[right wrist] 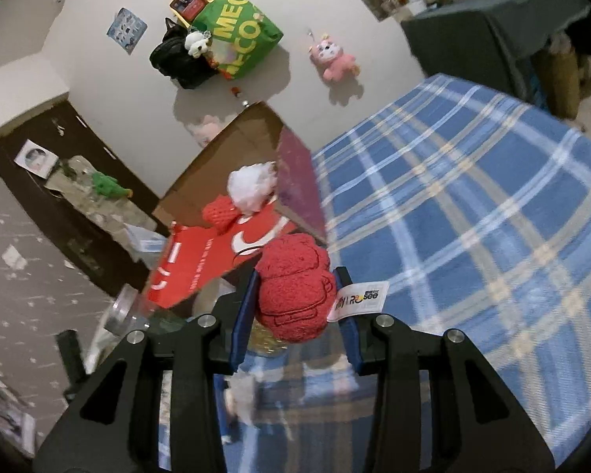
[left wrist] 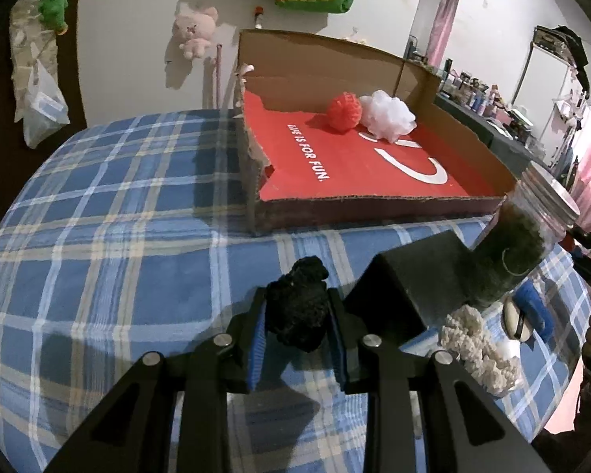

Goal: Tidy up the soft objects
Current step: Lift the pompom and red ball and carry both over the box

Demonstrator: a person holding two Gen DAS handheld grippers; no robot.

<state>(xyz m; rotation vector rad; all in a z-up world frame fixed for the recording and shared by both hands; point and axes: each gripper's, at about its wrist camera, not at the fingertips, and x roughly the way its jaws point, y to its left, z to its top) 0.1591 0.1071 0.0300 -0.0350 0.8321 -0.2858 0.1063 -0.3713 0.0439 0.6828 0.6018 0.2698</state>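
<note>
Both jaws are clamped on soft toys: our left gripper (left wrist: pixel 297 329) squeezes a black knitted lump (left wrist: pixel 297 309) above the blue plaid bedspread (left wrist: pixel 118 216), and our right gripper (right wrist: pixel 295 315) pinches a red knitted toy (right wrist: pixel 293 287) with a white tag (right wrist: pixel 360 299). Ahead, the cardboard box (left wrist: pixel 374 185) already holds an orange ball (left wrist: pixel 344 110) touching a white puff (left wrist: pixel 388 114). A cream knitted piece (left wrist: pixel 480 351) lies on the bedspread beside a jar (left wrist: pixel 528 236).
</note>
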